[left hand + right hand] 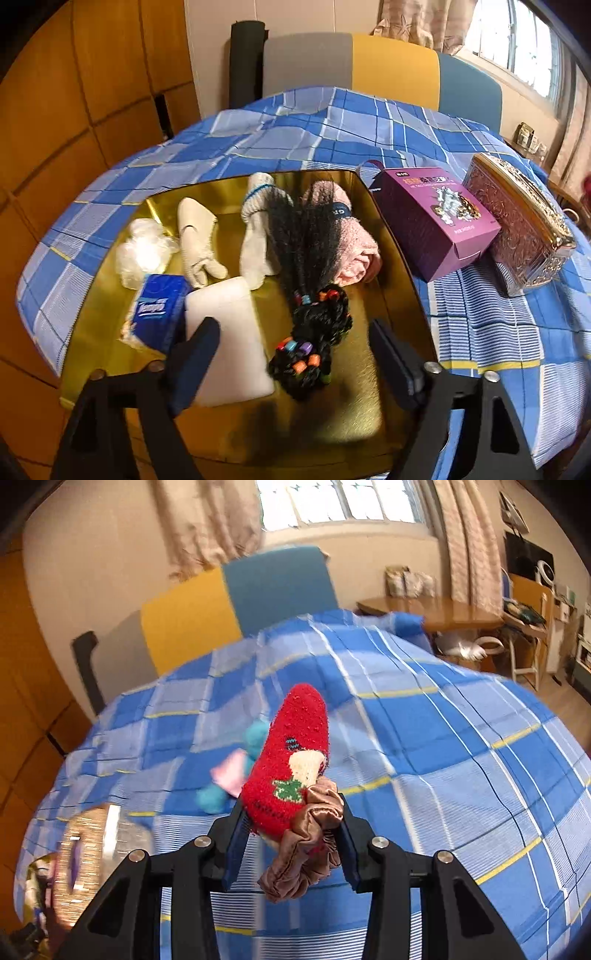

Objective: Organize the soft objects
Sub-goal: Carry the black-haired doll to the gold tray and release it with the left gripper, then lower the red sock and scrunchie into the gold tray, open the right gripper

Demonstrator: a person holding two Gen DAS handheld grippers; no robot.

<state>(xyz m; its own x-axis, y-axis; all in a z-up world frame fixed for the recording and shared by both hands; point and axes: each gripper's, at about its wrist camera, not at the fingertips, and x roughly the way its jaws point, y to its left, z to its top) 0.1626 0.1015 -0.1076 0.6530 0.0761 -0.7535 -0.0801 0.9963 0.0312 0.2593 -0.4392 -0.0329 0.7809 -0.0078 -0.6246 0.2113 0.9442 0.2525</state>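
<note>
Left wrist view: gold tray (110, 295) is sitting on a blue checked tablecloth (295, 125), crowded with soft stuff. A black braided hairpiece with coloured beads (310, 332) is lying down the middle, its strands running over a pink towel roll (356, 254). Two white knit gloves (199, 240) are lying side by side left of that, one with a blue cuff stripe. Crumpled clear plastic (144, 247) is sitting at the tray's left edge, a blue tissue pack (159, 314) just in front of it, touching a white foam block (229, 332). Off the tray to the right a purple box (436, 221) is leaning against an ornate pink and gold case (517, 225). Left gripper (291, 358) is hovering over the near part of the tray, jaws spread wide, nothing clamped; the foam block and the beaded end of the hairpiece are lying below the gap.

Right wrist view, blurry: right gripper (291, 838) is clamping a fuzzy red sock (291, 760) with a cream and green pattern, plus a brown satin scrunchie (310, 845) bunched and hanging between the pads. Both are being held up above the tablecloth (443, 757). Behind the sock a turquoise and pink plush thing (236, 771) is lying on the cloth, partly hidden. The ornate case (88, 853) is showing at lower left, smeared
</note>
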